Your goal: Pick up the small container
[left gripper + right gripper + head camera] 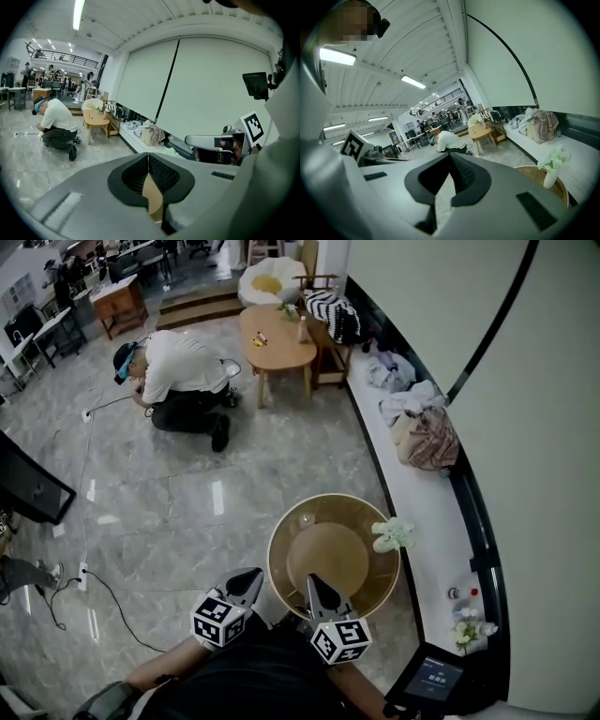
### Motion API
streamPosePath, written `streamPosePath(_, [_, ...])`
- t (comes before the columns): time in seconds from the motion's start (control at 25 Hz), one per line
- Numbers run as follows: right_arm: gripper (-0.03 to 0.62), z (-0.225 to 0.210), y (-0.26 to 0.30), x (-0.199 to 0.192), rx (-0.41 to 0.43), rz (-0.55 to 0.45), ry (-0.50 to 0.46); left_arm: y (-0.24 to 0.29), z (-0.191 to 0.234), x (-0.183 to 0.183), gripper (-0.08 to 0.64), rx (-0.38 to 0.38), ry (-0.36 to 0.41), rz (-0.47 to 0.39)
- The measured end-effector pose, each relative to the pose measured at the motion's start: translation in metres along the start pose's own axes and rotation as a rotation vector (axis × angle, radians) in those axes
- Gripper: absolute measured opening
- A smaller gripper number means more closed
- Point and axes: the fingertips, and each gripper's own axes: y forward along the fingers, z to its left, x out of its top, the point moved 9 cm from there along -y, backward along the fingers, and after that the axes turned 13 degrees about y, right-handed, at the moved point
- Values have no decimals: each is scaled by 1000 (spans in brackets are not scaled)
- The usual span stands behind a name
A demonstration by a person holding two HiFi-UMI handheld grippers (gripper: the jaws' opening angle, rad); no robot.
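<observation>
At the far left, a person in a white shirt and dark trousers [178, 381] crouched on the grey marble floor [187, 502], well apart from the work and taking no part in it. Nearer, the left gripper [254, 575] was held low, close to the body, and pointed toward the round light-brown wooden table with a raised middle disc [279, 554]. Its jaws were pressed together with nothing between them. Through the slit under the tips only the wood of the table showed. I judge that it was closed simply because there was nothing to take yet.

On the far part of the table, near the rim, stood a small clear thing [307, 518]. I take it for the small container of the task, though it was too small to be sure. It stood apart from both grippers.

The right gripper [313, 580] hung at the near side of the table, beside the left one, its tips also together and empty. Both looked to be in a ready pose before a reach.

Further right, a white vase with pale green flowers [392, 535] stood at the table's right rim, so a reach from that side could knock it. Beyond it ran the long white ledge [422, 493], which carried a beige checked bag [427, 439].
</observation>
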Motion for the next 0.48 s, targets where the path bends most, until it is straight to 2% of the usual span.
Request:
streamPosePath(0.28, [6, -33, 18, 10, -53, 14, 45, 39, 18, 4, 3, -17, -11, 47])
streamPosePath(0.48, [6, -37, 35, 16, -135, -14, 65, 65, 48, 7, 3, -81, 38, 71])
